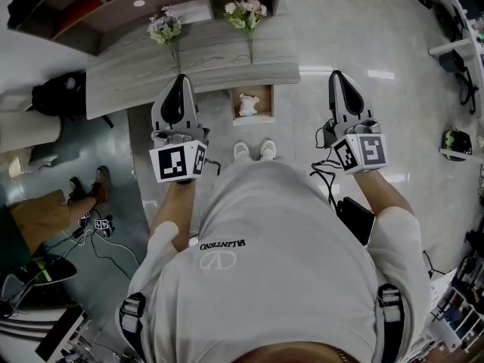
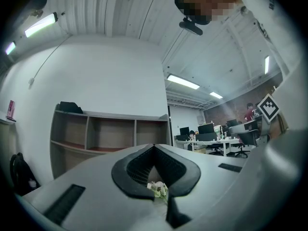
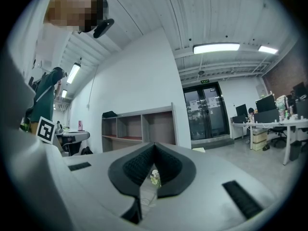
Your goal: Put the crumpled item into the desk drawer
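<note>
A white crumpled item (image 1: pixel 248 104) lies inside a small wooden drawer (image 1: pixel 265 103) that stands pulled out under the front edge of the grey wood desk (image 1: pixel 136 82). My left gripper (image 1: pixel 181 79) is held level above that front edge, left of the drawer, its jaws together with nothing in them. My right gripper (image 1: pixel 336 75) hovers over the floor to the right of the desk, jaws also together and bare. In the left gripper view the left gripper (image 2: pixel 154 147) shows only a flower bunch (image 2: pixel 158 189) beyond it. The right gripper (image 3: pixel 154 145) is likewise closed in its own view.
Two vases of flowers (image 1: pixel 165 29) (image 1: pixel 246 12) stand on the desk. Open shelving (image 1: pixel 113 2) runs behind it. A black backpack (image 1: pixel 57 93) and a seated person (image 1: pixel 45 210) are at the left, with cables (image 1: pixel 98 237) on the floor. Office desks (image 3: pixel 269 124) lie far right.
</note>
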{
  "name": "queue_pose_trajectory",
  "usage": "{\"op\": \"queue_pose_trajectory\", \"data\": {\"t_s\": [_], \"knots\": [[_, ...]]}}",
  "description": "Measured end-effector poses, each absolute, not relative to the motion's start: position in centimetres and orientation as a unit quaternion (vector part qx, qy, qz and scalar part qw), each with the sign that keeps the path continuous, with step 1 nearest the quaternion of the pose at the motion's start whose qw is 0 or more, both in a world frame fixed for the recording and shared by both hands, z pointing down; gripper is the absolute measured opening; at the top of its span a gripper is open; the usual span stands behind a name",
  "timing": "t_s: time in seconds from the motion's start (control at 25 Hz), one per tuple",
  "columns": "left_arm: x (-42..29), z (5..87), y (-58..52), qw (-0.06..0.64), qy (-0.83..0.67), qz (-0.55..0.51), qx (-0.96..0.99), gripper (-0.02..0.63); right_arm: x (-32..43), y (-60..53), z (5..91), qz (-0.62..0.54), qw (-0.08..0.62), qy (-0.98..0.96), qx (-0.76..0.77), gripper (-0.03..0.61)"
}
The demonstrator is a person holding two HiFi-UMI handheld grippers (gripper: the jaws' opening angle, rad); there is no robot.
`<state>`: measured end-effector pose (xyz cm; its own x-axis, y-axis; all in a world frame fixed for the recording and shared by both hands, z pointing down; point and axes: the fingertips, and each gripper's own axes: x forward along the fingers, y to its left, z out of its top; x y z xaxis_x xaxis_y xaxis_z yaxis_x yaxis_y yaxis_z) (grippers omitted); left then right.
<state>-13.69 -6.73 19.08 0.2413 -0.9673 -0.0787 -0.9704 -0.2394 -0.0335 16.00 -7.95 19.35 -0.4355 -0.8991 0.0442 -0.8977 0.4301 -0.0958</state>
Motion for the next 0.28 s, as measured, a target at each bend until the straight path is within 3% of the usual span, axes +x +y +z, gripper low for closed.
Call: {"op": "queue_pose_trajectory", "data": {"t_s": [0.28], "knots": [[-14.12, 19.02, -6.71, 0.035, 0.618, 0.023, -0.785, 0.002, 15.59, -8.09, 19.38, -0.056, 0.008, 0.846, -0.530, 0.000]]}}
